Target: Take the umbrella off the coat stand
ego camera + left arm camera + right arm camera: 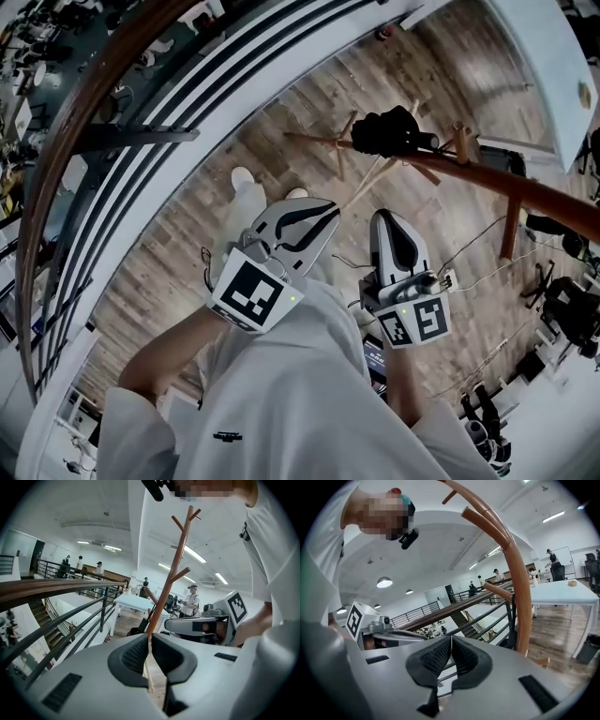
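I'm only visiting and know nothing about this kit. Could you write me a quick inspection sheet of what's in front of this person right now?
Surface: wooden floor; no worktop in use.
Job's things: wooden coat stand, upright; black umbrella hanging on it, untouched.
Clutter: black chairs at the right edge.
Grippers: left tool shut, nothing in it; right tool shut, nothing in it; both held apart from the stand.
Cables: thin cables trailing over the floor, right of the person.
Surroundings: railing on the left, white table beyond the stand, people far off.
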Available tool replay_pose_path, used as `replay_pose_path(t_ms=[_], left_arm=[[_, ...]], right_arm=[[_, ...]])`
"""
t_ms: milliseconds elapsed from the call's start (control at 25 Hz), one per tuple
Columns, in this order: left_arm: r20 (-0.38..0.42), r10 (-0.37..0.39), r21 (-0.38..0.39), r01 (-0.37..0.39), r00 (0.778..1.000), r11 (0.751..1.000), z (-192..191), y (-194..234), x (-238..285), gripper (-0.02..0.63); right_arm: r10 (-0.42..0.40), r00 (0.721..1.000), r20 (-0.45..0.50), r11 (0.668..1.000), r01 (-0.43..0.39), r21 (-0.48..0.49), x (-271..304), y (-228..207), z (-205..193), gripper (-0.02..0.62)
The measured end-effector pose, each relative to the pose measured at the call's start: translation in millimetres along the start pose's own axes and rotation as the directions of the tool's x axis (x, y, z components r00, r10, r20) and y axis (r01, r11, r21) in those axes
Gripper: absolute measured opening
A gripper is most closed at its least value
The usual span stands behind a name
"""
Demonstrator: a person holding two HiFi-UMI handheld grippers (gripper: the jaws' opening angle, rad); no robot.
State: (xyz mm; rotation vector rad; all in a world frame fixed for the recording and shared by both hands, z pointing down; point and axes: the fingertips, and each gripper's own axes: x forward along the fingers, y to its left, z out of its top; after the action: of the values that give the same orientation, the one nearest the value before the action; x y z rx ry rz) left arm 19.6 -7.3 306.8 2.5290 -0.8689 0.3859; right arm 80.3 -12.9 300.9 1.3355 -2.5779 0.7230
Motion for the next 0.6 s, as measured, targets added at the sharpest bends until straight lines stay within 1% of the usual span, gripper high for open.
replay_pose_path(t_ms=[160, 280, 400, 600], left_arm=[[-0.011, -0.005, 0.022, 0.005, 1.0, 1.0, -10.3, 10.2, 11.1, 0.037], [0.003, 0.012, 0.038, -0.012, 1.0, 0.999, -15.0, 21.3, 19.4, 0.037], [0.027, 0.028, 0.036, -0.029, 0.999, 0.999, -19.6, 30.9, 27.8, 0.037], [0.028, 0.032, 0.037, -0.033, 0.999, 0.999, -31.0, 40.9, 40.3, 0.037]], right_arm=[[0.002, 1.0, -0.004, 1.0, -0.002, 0.0, 4.7, -8.0, -9.2, 0.037], [0.004, 1.0, 0.004, 1.0, -0.003, -0.01, 10.0, -12.4, -14.0, 0.037], [0.001, 1.0, 0.005, 1.0, -0.001, -0.007, 16.6, -16.9, -20.6, 0.037], [-0.004, 1.0, -0.01, 1.0, 0.004, 0.001, 25.8, -22.9, -37.1, 0.037]])
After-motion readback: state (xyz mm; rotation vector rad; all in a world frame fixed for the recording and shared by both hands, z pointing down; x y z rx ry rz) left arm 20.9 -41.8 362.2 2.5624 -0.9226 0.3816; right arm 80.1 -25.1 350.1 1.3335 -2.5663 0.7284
